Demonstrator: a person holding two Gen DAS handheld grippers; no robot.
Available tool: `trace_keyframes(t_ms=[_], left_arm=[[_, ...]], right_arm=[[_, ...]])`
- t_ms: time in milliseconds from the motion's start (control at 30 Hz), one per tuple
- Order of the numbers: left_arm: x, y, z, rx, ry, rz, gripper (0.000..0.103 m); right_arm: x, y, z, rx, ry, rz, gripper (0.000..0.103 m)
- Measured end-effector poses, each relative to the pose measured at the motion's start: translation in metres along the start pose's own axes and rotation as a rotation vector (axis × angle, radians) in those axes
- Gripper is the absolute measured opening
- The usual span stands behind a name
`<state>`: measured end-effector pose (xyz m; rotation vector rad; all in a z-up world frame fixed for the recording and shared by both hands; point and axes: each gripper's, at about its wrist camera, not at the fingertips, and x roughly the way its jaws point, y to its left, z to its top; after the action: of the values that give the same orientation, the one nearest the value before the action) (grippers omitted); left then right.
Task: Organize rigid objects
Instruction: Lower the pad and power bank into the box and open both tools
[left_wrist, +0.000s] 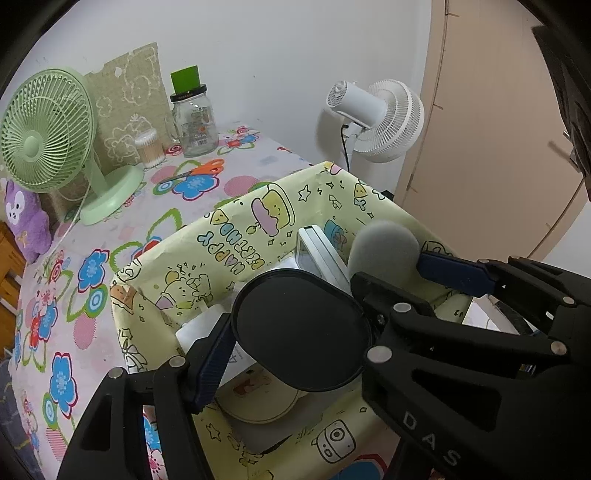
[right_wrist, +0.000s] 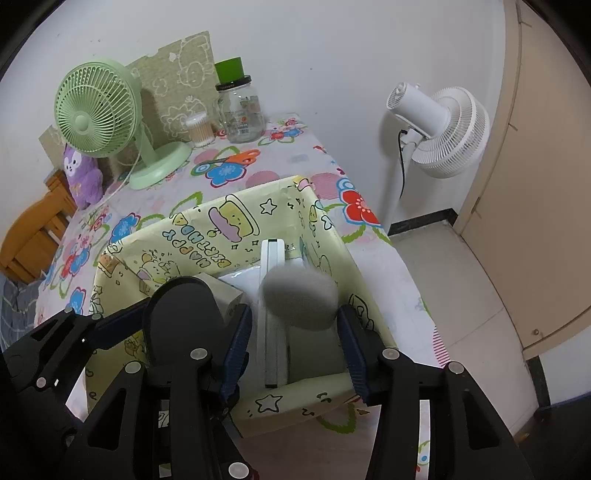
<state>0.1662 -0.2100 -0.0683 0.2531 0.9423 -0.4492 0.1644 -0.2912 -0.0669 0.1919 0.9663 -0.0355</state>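
A yellow birthday-print box (left_wrist: 229, 236) (right_wrist: 192, 229) stands on the flowered table. In it lie a white flat case (left_wrist: 317, 251) (right_wrist: 271, 295), white cartons and a round cream disc (left_wrist: 258, 402). A black oval disc (left_wrist: 301, 328) (right_wrist: 181, 314) and a grey foam ball (left_wrist: 384, 247) (right_wrist: 301, 299) hang over the box. My left gripper (left_wrist: 317, 325) is open, with the black disc between its fingers; contact is unclear. My right gripper (right_wrist: 293, 350) is open over the box, with the grey ball between its fingertips.
A green desk fan (left_wrist: 44, 136) (right_wrist: 99, 110), a glass jar (left_wrist: 194, 122) (right_wrist: 242, 110), a cotton-swab tub (left_wrist: 149, 147), orange scissors (left_wrist: 203, 170) and a purple plush (left_wrist: 24, 221) stand at the back. A white floor fan (right_wrist: 439, 129) stands right of the table.
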Motion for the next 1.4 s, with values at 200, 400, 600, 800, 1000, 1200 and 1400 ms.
trace_keyframes(t_ms=[200, 400, 600, 800, 1000, 1200, 1400], left_arm=[[0.001, 0.003, 0.000, -0.001, 0.007, -0.002, 0.080], [0.004, 0.009, -0.001, -0.032, 0.020, -0.010, 0.088], [0.004, 0.011, -0.004, -0.042, 0.021, -0.014, 0.091], [-0.005, 0.011, -0.006, -0.038, 0.005, -0.001, 0.093], [-0.016, 0.015, -0.011, -0.041, -0.015, 0.006, 0.095], [-0.030, 0.016, -0.018, -0.038, -0.040, 0.023, 0.096], [-0.046, 0.013, -0.027, -0.010, -0.057, 0.026, 0.096]], right_arm=[[-0.002, 0.000, -0.002, 0.009, 0.001, 0.018, 0.061], [-0.001, 0.003, -0.002, 0.006, 0.001, 0.015, 0.065], [-0.001, 0.005, -0.003, 0.012, 0.002, 0.005, 0.069], [-0.006, 0.008, -0.006, 0.017, -0.007, -0.008, 0.074], [-0.015, 0.014, -0.010, 0.020, -0.030, -0.018, 0.080], [-0.026, 0.020, -0.016, 0.020, -0.046, -0.015, 0.081], [-0.037, 0.029, -0.021, 0.005, -0.066, -0.025, 0.083]])
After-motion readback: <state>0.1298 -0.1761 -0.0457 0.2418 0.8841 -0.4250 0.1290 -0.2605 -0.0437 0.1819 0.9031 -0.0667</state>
